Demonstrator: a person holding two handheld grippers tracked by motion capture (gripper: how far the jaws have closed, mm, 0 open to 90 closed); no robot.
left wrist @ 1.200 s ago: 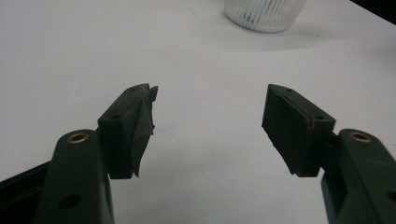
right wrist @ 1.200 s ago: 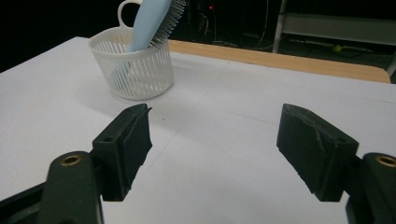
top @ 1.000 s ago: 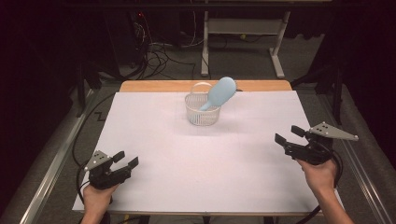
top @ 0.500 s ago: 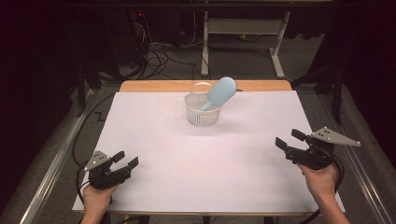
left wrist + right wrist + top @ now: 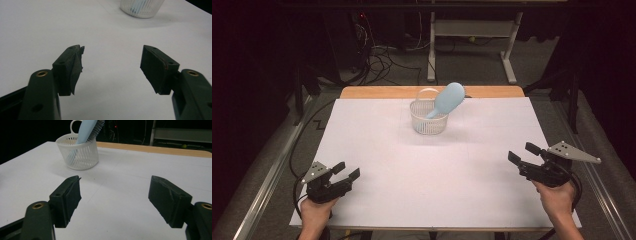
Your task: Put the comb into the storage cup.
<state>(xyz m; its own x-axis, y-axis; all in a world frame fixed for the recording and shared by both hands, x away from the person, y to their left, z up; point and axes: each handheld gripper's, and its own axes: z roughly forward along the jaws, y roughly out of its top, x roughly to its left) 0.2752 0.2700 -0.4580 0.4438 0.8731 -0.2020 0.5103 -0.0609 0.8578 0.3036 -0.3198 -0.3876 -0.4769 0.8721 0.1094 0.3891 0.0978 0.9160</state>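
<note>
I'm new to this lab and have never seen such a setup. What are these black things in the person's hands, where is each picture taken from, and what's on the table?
There is no robot here: a person holds a two-jaw grasping tool in each hand. The high view looks down on the white table from above the person's side. There the left tool is near the table's front left corner and the right tool is near its right edge. The other two pictures come from small cameras riding on each tool, looking along its black jaws. Both tools stand open and hold nothing. Towards the far side of the table stands a white basket with a light blue hairbrush leaning in it, head up. The right gripper view shows its bristles.
</note>
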